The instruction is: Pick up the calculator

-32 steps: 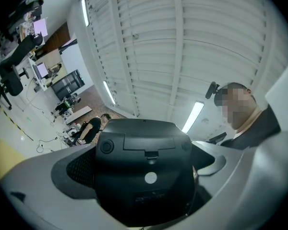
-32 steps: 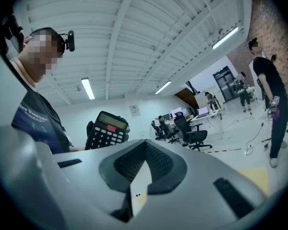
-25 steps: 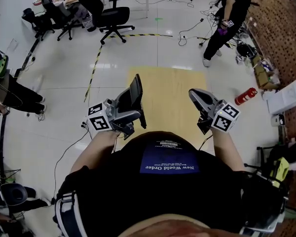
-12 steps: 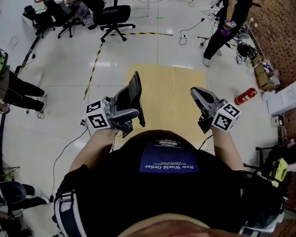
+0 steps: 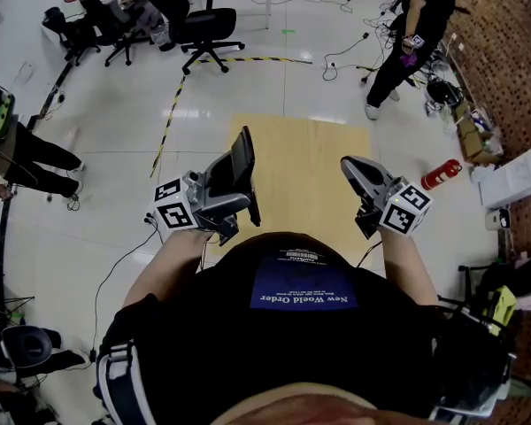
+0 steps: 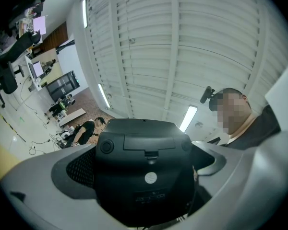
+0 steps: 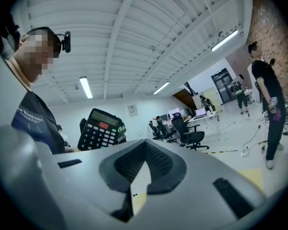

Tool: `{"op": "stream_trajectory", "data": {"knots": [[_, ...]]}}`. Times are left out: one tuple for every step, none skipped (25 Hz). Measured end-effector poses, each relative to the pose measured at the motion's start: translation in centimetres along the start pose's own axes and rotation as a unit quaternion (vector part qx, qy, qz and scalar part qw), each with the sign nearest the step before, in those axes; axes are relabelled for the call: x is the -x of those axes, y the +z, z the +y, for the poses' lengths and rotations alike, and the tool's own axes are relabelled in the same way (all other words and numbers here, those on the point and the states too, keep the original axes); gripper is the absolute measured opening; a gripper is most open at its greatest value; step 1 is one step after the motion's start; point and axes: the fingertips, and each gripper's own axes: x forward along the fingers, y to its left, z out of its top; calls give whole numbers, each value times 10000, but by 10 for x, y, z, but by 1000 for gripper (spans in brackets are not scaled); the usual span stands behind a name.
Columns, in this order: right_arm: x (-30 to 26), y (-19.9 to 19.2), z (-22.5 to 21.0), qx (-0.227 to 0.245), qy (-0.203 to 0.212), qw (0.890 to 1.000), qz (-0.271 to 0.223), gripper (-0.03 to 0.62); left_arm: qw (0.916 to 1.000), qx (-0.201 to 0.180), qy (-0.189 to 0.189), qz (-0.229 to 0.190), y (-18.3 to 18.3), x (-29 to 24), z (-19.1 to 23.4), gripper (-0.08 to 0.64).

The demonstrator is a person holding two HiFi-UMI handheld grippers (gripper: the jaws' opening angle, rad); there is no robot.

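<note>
1. The left gripper [image 5: 228, 204] has its jaws clamped on the calculator [image 5: 242, 161], which stands upright, clear above the yellow surface [image 5: 305, 153]. The pickup looks done.
2. The right gripper [image 5: 354, 172] has its jaws pressed together on nothing.
3. The next move likely calls only for a steady hold.

L claw [image 5: 242, 204] + calculator [image 5: 242, 160], tad up-left

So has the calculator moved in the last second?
No. The calculator, in the left claw, sits at the same spot over the yellow floor mat.
</note>
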Motion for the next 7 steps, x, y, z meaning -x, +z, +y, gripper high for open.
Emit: {"op": "stream_trajectory", "data": {"knots": [[0,2,-2,-3,8,10000,6,-17,10000,-1,6,6,1,-2,2,594],[-1,2,-3,-4,16,10000,10,-17,10000,-3,11,13,2,-3,3,594],[-2,0,-1,1,24,10000,10,-17,10000,-7,13,17,1,0,2,594],[-3,-5,3,13,32,10000,7,-17,10000,-17,8,19,-1,6,1,594],[-4,-11,9,29,39,10000,2,-17,10000,-29,-2,18,-4,14,-1,594],[-5,-18,15,47,47,10000,-4,-17,10000,-42,-16,15,-8,22,-4,594],[-6,-25,22,67,55,10000,-10,-17,10000,-56,-32,12,-12,31,-6,594]]}}
